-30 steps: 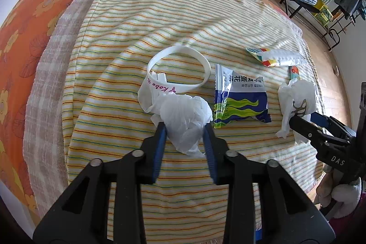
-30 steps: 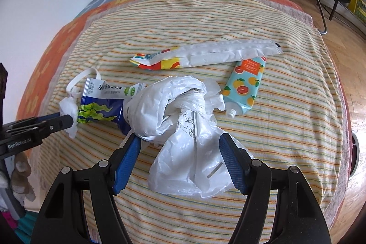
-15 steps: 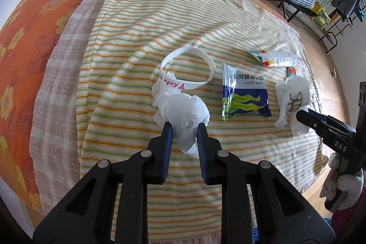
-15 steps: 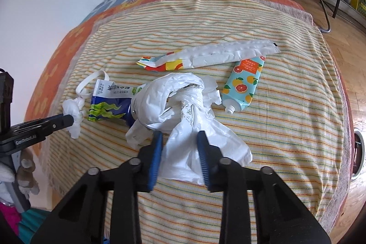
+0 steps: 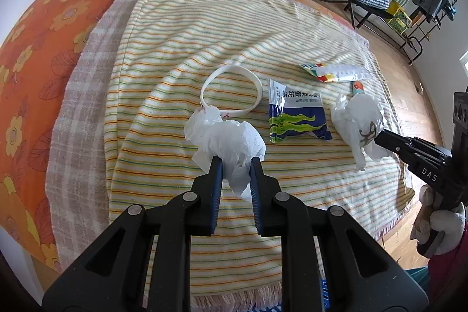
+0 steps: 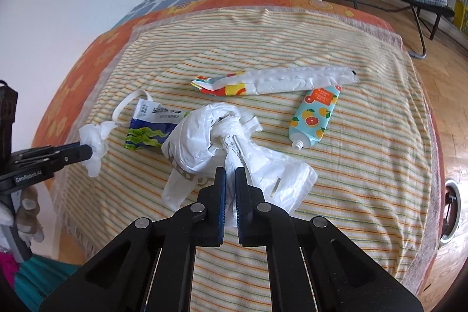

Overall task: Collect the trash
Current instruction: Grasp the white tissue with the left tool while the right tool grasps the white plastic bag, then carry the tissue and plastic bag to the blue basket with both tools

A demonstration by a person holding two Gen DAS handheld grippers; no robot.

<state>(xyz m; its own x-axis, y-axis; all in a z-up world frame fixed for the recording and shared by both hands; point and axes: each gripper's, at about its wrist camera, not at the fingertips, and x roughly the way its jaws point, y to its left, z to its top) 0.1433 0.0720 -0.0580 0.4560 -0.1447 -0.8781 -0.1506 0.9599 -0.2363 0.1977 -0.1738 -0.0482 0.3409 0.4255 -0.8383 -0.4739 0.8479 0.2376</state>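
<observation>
A: Left wrist view: what changed?
B: The left gripper [image 5: 236,165], spread a second ago, is closing on the crumpled tissue [image 5: 231,141]; the right gripper [image 6: 230,176] now pinches the white plastic bag [image 6: 201,136]. Both lift.
A: So two pieces are collected. Room?
B: Beyond lie a blue packet [image 5: 295,114], wrapper [image 6: 278,81] and tube [image 6: 317,116]; the bed's [image 5: 44,43] near edge is close.

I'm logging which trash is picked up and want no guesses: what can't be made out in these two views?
- Blue snack packet: right wrist view, its right end hidden behind the white plastic bag.
- White ring: left wrist view, near edge and lettering covered by the crumpled tissue.
- Trash bin: in neither view.
- Fruit-print tube: left wrist view, mostly hidden by the bag.
</observation>
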